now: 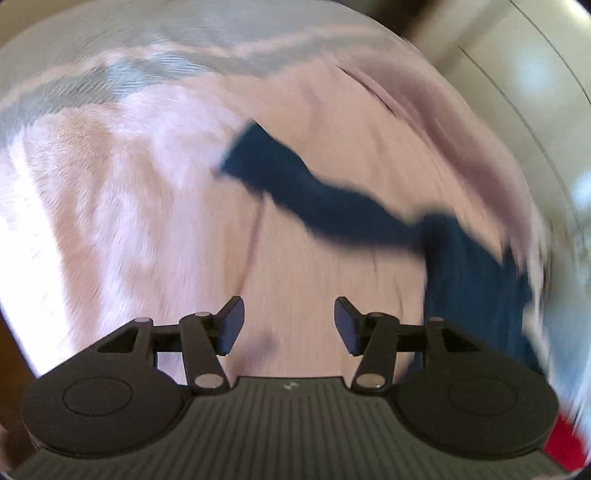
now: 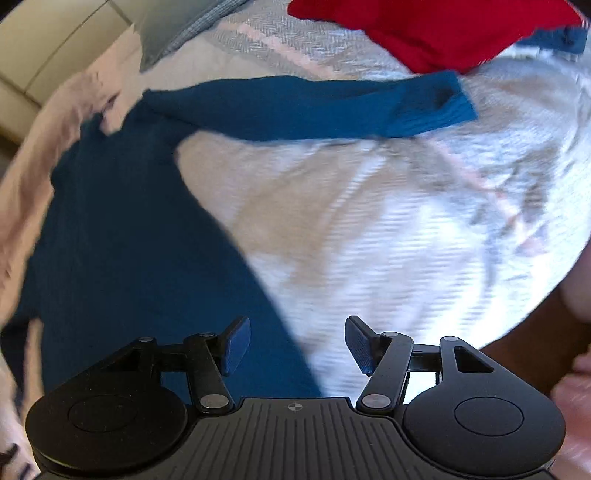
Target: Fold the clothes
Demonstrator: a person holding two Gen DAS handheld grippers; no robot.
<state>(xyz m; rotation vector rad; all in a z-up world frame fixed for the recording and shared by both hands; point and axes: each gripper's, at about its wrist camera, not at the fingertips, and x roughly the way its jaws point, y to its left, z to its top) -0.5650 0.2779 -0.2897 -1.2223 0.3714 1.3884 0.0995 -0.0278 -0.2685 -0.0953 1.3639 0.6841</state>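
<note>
Below right tongs (image 2: 297,345), blue sweater (image 2: 129,229); both tongs apart, empty; left tongs (image 1: 289,325).

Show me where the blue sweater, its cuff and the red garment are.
blue sweater (image 2: 140,236): right wrist view, on its body.
cuff (image 2: 436,112): right wrist view, on the ribbed sleeve end.
red garment (image 2: 436,33): right wrist view, on its middle.

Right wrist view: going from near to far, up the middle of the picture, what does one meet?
Right gripper, open with nothing between its pads → pale bedcover → blue sleeve → red garment.
</note>
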